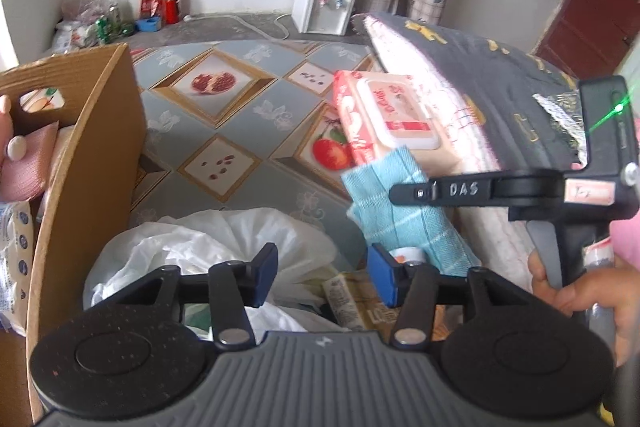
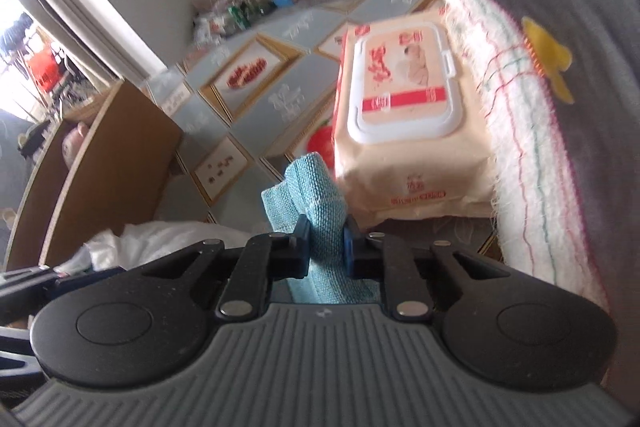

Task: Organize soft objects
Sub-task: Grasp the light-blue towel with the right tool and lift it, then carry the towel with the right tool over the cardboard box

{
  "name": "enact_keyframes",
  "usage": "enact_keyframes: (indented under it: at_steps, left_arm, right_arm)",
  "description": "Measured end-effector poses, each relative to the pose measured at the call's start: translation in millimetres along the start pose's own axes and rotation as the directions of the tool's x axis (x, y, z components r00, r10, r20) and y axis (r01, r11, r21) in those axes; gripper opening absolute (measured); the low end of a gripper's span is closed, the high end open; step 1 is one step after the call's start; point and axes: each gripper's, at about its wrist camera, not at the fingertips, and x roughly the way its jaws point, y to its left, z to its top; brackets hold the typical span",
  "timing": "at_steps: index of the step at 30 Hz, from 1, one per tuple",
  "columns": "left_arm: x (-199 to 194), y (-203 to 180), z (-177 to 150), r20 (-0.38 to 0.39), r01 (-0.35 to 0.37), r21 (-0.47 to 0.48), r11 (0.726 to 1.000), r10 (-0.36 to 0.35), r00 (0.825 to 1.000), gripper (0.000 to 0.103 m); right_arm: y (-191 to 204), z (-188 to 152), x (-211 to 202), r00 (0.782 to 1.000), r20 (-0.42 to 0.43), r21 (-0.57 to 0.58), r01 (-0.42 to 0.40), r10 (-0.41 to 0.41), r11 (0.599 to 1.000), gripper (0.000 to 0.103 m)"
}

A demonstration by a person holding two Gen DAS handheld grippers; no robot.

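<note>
Left wrist view: left gripper (image 1: pixel 322 277) spread wide, empty, above a white plastic bag (image 1: pixel 208 251). Cardboard box (image 1: pixel 86 163) at left. Blue cloth (image 1: pixel 404 211) near the wipes pack (image 1: pixel 390 119), lifted off the patterned floor mat (image 1: pixel 240 123).

Right wrist view: right gripper (image 2: pixel 326 245) clamped narrow on blue cloth (image 2: pixel 316 203), just before wipes pack (image 2: pixel 408 115); folded blanket (image 2: pixel 560 75) at right.

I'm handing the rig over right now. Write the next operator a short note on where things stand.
Right gripper: shut on the blue cloth, held up off the mat.
Left gripper: open, empty, above the white plastic bag.
Cardboard box on the left already holds a pink pillow.
Left to sort: the cloth, the wipes pack, the folded blanket.
</note>
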Motion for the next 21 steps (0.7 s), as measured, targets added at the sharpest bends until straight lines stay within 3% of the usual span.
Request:
enact_keyframes:
  at_steps: [6,12,21]
  left_arm:
    - [-17,-14,-1,0.06,0.05,0.051,0.997,-0.054,0.997,0.066]
    - [-37,-31,-1,0.124,0.091,0.119,0.989,-0.106,0.987,0.077]
    - [-61,-40,-4,0.175,0.134,0.169,0.976,-0.164,0.971,0.08]
  right_arm:
    - [1,5,-39,0.993,0.09,0.042,-0.08,0.076,0.996,0.014]
    - [11,7,-73,0.973,0.148,0.055,-0.188,0.178,0.981,0.014]
    - [44,5,-115,0.932,0.147,0.047,-0.341,0.331,0.939,0.014]
